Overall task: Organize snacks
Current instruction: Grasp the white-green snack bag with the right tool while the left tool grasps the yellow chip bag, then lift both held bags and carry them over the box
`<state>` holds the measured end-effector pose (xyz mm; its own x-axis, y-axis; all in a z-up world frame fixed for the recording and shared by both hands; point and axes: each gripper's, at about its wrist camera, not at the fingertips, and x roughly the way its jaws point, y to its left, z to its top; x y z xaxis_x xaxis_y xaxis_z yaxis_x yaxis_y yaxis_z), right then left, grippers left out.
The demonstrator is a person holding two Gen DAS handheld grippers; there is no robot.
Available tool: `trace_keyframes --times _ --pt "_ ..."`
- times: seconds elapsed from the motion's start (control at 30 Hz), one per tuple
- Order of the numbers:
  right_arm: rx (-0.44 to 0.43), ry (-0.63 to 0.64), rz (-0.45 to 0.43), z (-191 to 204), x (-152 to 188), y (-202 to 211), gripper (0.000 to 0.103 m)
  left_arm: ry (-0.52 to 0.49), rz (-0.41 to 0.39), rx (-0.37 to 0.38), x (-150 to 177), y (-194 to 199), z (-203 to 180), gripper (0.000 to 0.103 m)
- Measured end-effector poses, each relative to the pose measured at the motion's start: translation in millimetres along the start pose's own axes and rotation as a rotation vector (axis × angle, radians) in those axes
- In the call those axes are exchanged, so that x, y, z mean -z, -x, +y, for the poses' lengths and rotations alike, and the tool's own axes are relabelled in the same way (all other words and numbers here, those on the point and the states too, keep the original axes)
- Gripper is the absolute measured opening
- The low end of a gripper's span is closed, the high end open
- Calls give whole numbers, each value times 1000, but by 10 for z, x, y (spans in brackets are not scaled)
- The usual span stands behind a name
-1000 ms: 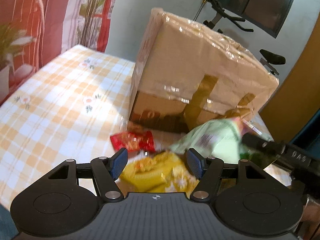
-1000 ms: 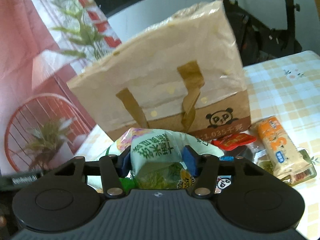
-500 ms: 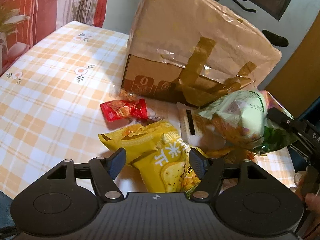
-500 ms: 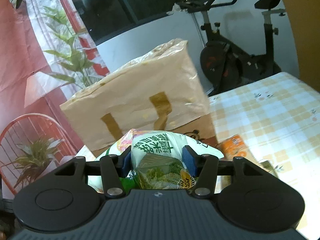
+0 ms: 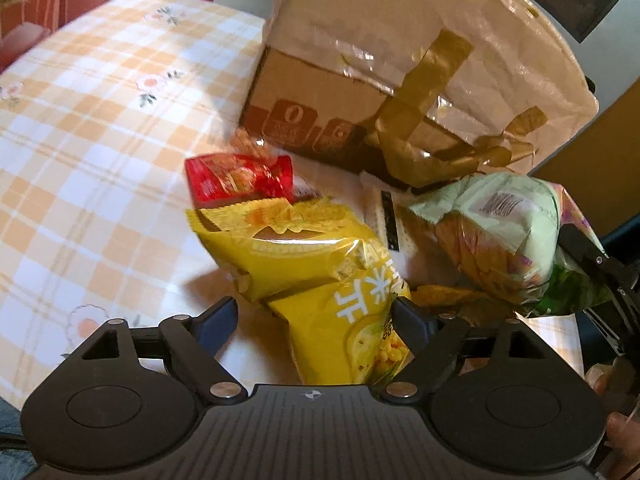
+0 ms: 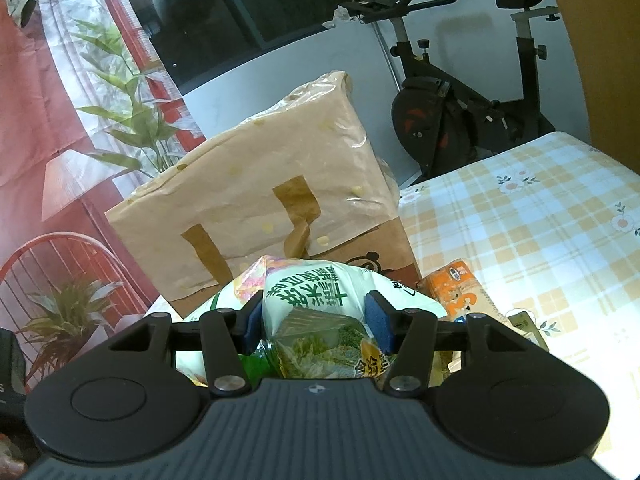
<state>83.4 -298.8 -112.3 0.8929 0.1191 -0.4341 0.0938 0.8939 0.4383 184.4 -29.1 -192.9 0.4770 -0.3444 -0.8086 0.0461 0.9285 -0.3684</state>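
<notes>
Right gripper [image 6: 316, 322]: jaws clamped on the green snack bag [image 6: 316, 304], one blue pad [image 6: 376, 320] pressed into each side so the film bulges between them. In the left wrist view the same green snack bag [image 5: 508, 236] hangs above the table, just in front of the tote bag, with the right gripper [image 5: 592, 268] gripping its lower end; barcode faces up.

Left gripper [image 5: 312, 316]: jaws apart. The yellow chip bag [image 5: 320, 276] lies between the fingers; its lower right edge sits against the right finger [image 5: 408, 316], while the left finger [image 5: 218, 320] stands clear of it. Not clamped.

Red snack packet [image 5: 240, 178]: flat on the tablecloth, between the yellow chip bag and the tote bag, its near edge overlapped by the yellow bag's sealed top.

White packet with a dark stripe [image 5: 384, 220]: lies just in front of the tote bag, partly under the green bag.

Orange cracker pack [image 6: 460, 288]: on the tablecloth just beside the tote bag's right corner, in the right wrist view.

Brown paper tote bag [image 5: 400, 60]: stands upright on the checked tablecloth [image 5: 80, 140], handles folded down its front face; panda print low on the side seen in the right wrist view [image 6: 256, 208].

Exercise bike [image 6: 460, 112]: behind the tote bag, off the table.
</notes>
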Motion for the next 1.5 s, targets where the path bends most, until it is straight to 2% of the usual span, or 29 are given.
trace_keyframes --times 0.07,0.1,0.23,0.5,1.13,1.5 --pt "-3 -2 3 -9 -5 -13 55 -2 -1 14 -3 -27 4 84" --pt "-3 0 5 -8 -8 -21 55 -7 -9 25 1 -16 -2 76" --pt "-4 10 9 0 -20 -33 55 -62 -48 28 9 85 -86 69" --pt "-5 14 -26 33 -73 36 55 -170 -189 57 -37 481 -246 66" --pt "-42 23 -123 97 -281 417 55 -225 -393 115 -87 1117 -417 65" --pt "-80 19 -241 143 -540 746 54 -307 -521 145 -212 1479 -603 65"
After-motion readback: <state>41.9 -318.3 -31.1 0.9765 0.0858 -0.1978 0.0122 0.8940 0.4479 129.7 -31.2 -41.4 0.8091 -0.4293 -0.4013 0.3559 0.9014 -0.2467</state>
